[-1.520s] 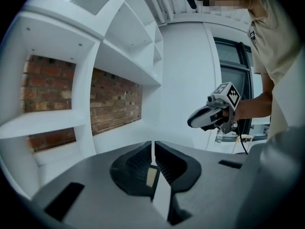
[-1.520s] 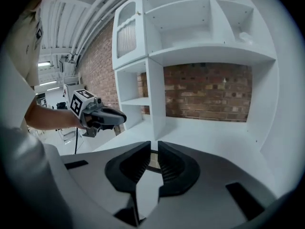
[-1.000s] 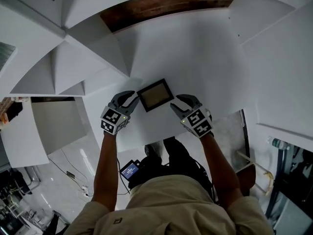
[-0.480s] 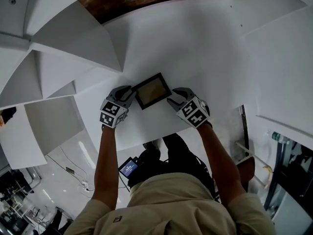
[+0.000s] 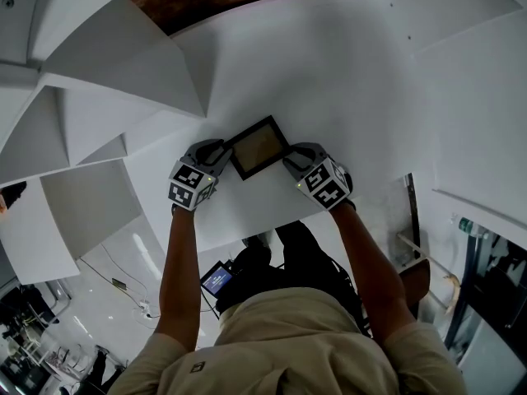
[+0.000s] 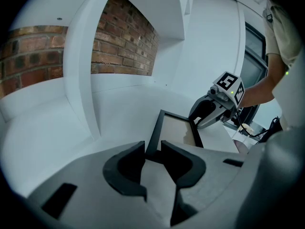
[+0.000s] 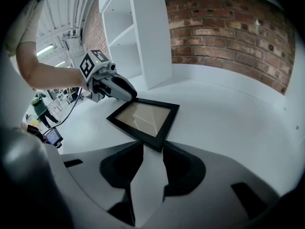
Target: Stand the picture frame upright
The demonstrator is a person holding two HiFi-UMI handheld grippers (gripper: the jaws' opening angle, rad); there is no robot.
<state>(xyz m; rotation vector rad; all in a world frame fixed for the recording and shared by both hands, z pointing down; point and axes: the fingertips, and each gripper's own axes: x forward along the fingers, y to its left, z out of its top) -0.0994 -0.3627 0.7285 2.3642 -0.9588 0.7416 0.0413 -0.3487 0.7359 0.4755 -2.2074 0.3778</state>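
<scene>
Picture frame (image 5: pixel 259 146) lay flat on the white desk (image 5: pixel 346 89). My left hand-held gripper (image 6: pixel 153 151) was spread around its left corner. My right hand-held gripper (image 7: pixel 153 149) had just been closing around the right corner, not yet pinching.

On my feed I count:
- one black-rimmed rectangular picture frame (image 5: pixel 259 146)
- two grey two-jaw grippers, namely the left gripper (image 5: pixel 224 156) and the right gripper (image 5: pixel 290 160)
- one white tabletop (image 5: pixel 346 89)
- one red brick wall (image 7: pixel 228 23)
- one white open shelf unit (image 7: pixel 143 32)
</scene>
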